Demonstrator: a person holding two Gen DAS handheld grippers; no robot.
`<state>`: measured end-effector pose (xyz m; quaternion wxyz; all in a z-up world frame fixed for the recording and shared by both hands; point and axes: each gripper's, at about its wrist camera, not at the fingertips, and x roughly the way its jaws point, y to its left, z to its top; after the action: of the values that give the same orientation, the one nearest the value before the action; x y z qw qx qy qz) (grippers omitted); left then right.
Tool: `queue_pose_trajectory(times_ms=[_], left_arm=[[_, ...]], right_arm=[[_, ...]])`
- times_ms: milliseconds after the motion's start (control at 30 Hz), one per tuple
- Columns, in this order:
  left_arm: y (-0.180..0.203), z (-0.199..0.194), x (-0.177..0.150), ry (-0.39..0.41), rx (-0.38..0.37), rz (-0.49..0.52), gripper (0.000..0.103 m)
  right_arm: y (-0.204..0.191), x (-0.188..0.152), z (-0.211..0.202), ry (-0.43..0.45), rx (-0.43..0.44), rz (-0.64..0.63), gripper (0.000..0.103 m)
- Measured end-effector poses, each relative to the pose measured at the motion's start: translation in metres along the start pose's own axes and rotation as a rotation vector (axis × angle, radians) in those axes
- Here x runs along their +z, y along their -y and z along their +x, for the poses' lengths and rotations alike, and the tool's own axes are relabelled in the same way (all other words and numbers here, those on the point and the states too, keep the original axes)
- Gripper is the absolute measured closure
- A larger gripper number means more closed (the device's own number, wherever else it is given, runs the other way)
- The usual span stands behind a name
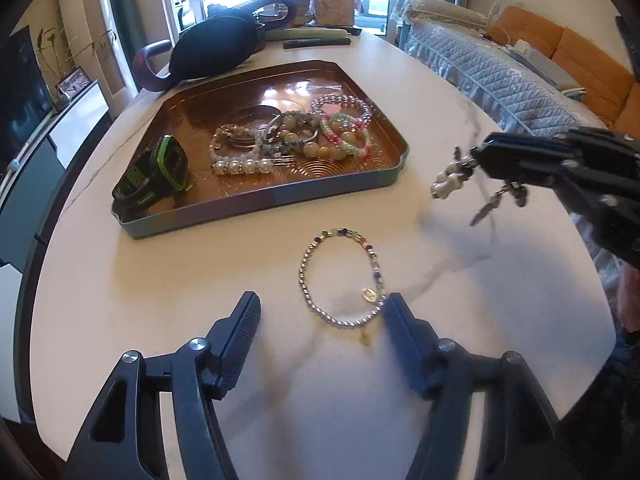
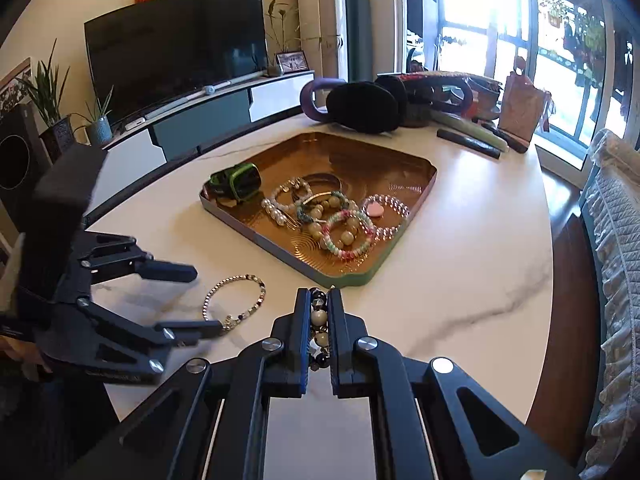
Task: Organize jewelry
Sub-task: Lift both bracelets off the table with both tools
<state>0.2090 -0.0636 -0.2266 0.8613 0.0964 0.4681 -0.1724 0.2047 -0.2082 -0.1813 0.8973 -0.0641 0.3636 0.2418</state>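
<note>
The table (image 1: 400, 380) looks like glossy white marble; the tray (image 1: 256, 204) has a shiny, coppery metal floor; the sofa cover (image 1: 492, 80) is quilted cloth.

A thin silver-beaded bracelet (image 1: 340, 278) lies flat on the bench just before the copper tray (image 1: 160, 220), which holds a green watch (image 1: 158, 172) and piled bracelets (image 1: 296, 136), while a dark-and-cream bead string (image 2: 319, 328) hangs pinched above.

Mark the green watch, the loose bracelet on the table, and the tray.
green watch (image 1: 170, 164), left wrist view, its face
loose bracelet (image 1: 305, 280), left wrist view, left bead strand
tray (image 2: 362, 278), right wrist view, near rim
</note>
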Motion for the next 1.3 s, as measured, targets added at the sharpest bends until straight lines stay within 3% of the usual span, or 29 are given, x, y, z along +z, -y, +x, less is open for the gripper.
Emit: queue_pose_trajectory(times_ms=[67,133,200,500,733,900,1300], left_arm=[[-0.004,0.005,0.002,0.014,-0.033,-0.014,0.039],[-0.005,0.007,0.006,0.031,-0.044,-0.005,0.049],[-0.009,0.009,0.012,0.026,-0.07,-0.021,0.095],[-0.025,0.004,0.018,0.026,-0.188,-0.142,0.1],[-0.028,-0.025,0.024,0.105,-0.208,-0.15,0.1],[-0.037,-0.034,0.026,0.12,-0.234,-0.166,0.1],[-0.028,-0.103,0.065,0.311,-0.143,-0.08,0.1]], right_arm=[[0.0,0.0,0.001,0.0,0.007,-0.002,0.096],[0.001,0.0,0.005,-0.008,0.006,-0.002,0.096],[0.003,0.0,0.008,-0.013,0.011,0.004,0.096],[0.012,0.002,0.01,0.002,0.014,0.012,0.096],[0.017,0.007,0.002,0.034,0.012,0.033,0.096],[0.017,0.011,-0.006,0.065,0.013,0.055,0.096],[0.011,0.057,-0.041,0.171,0.004,0.081,0.096]])
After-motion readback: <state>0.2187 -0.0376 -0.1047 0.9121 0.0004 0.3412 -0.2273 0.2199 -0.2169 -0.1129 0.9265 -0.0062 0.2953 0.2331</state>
